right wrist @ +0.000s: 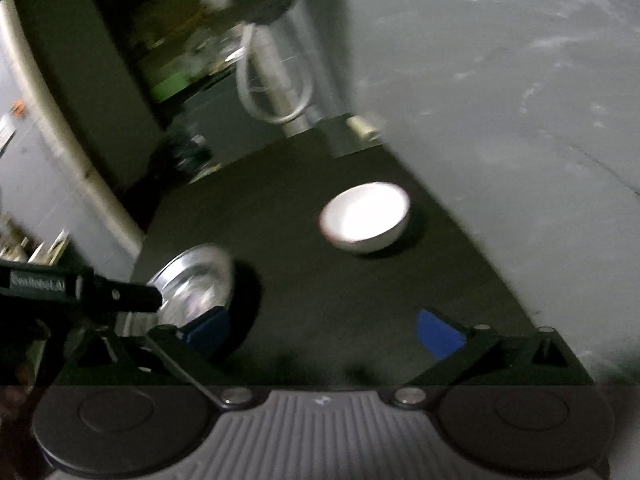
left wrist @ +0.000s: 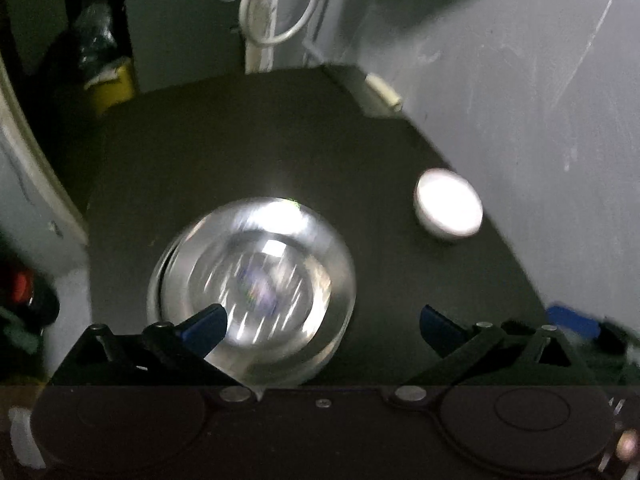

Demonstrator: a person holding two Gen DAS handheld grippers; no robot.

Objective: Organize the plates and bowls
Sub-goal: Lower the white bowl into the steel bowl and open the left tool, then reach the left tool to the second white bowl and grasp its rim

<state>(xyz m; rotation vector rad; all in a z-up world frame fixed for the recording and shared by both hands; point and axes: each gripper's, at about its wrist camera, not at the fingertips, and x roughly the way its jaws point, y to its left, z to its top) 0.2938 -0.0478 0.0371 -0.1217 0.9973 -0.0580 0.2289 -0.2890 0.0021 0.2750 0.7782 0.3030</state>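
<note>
Dim grey walls close round a dark matt tabletop (left wrist: 248, 168) that fills most of the scene; off its left edge sits a yellow container (left wrist: 114, 84), blurred, and at the far corner a loop of white cable (left wrist: 276, 8) hangs against the wall. Going left to right on the table: a shiny round steel plate stack (left wrist: 256, 276) lies near the front left, its rim doubled as though one plate sits on another, though blur keeps me from being sure; the left gripper (left wrist: 324, 326) hangs over it with its blue-tipped jaws spread wide, one tip over the metal, nothing clamped between them. Further right and back, well apart from the steel, a small white ceramic bowl (left wrist: 448, 208) stands upright near the wall. From the other side the right gripper (right wrist: 324, 330) is likewise fully spread and empty over bare tabletop; the white bowl (right wrist: 366, 216) lies ahead of it, the steel plates (right wrist: 192, 284) to its left, partly behind the other tool's black body.
</note>
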